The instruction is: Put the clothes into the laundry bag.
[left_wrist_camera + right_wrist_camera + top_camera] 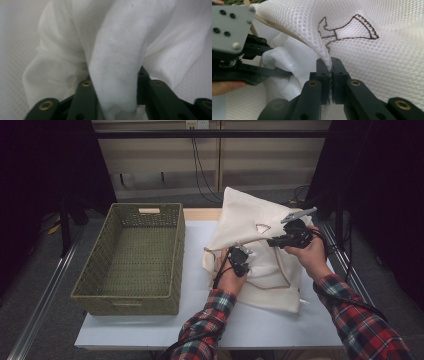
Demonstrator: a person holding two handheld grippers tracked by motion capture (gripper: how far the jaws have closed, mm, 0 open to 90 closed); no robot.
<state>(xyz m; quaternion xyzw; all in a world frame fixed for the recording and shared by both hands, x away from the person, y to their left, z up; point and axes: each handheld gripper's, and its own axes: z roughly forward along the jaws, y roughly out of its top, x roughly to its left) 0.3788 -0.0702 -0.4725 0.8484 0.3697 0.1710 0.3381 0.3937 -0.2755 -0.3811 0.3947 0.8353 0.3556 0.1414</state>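
Observation:
A white mesh bag (250, 215) with a brown drawn mark (347, 30) is held up off the white table (270, 325). My right gripper (331, 72) is shut on a raised fold of the mesh, on the bag's right side in the high view (277, 241). A soft white cloth (117, 50) bulges from the bag's lower left. My left gripper (113, 80) has a thick fold of that cloth filling the gap between its jaws, with the pads against it. In the high view the left gripper (240, 260) sits low at the bag's front.
A deep green woven basket (177, 260) stands on the left half of the table, close to the bag. Bare table lies in front of the bag. Metal rails run along the floor on both sides, and cables hang at the back wall.

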